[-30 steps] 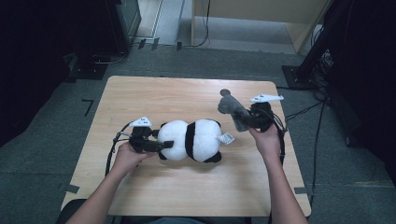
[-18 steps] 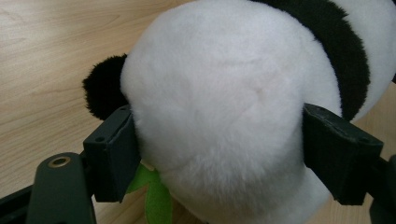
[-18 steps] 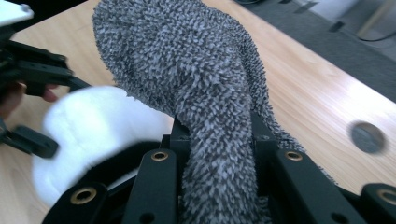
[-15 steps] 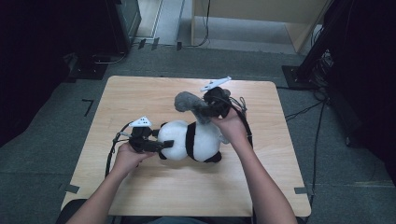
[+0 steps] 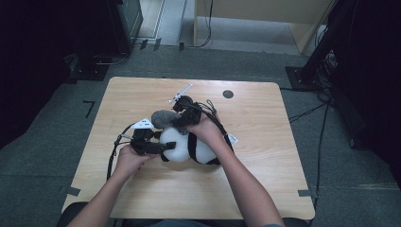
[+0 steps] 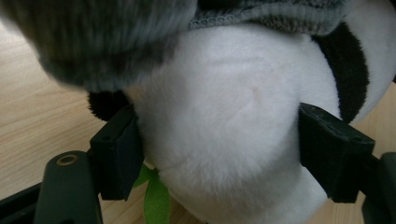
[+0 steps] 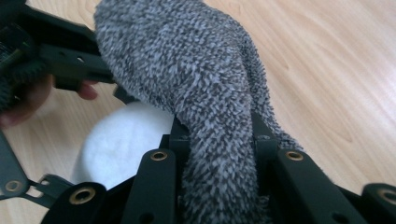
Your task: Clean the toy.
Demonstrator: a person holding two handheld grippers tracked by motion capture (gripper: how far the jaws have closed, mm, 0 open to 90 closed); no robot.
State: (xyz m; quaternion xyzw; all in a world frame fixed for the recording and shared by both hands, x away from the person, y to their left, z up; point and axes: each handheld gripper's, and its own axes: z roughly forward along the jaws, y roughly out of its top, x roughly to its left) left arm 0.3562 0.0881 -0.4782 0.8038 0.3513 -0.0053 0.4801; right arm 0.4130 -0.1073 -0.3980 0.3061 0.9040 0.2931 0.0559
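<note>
The left gripper (image 5: 158,147) has its jaws set wide around the white head of the plush panda (image 5: 189,146), one black pad pressing into the fur on each side as the left gripper view shows; the jaws have just been closing a little further on it, so the panda is clamped there. The right gripper (image 5: 182,120) is nearly closed, and its two jaws pinch the cuff end of a grey fuzzy sock (image 7: 196,79), which bulges out ahead of them in the right gripper view. Taking the panda as the landmark: it lies on its side on the wooden table (image 5: 265,189), the left gripper sits at its head end, on the left in the high view, and the right gripper hovers just above and behind that same head. The sock (image 5: 165,118) hangs directly over the head, its toe drooping toward the left gripper; in the left gripper view its grey edge (image 6: 107,42) lies against the top of the white fur. A small green leaf (image 6: 156,200) pokes out under the panda's chin. The right hand (image 5: 205,130) covers the panda's middle, so its body there is hidden, and whether the sock's opening is already over the head or only resting on it cannot be told.
</note>
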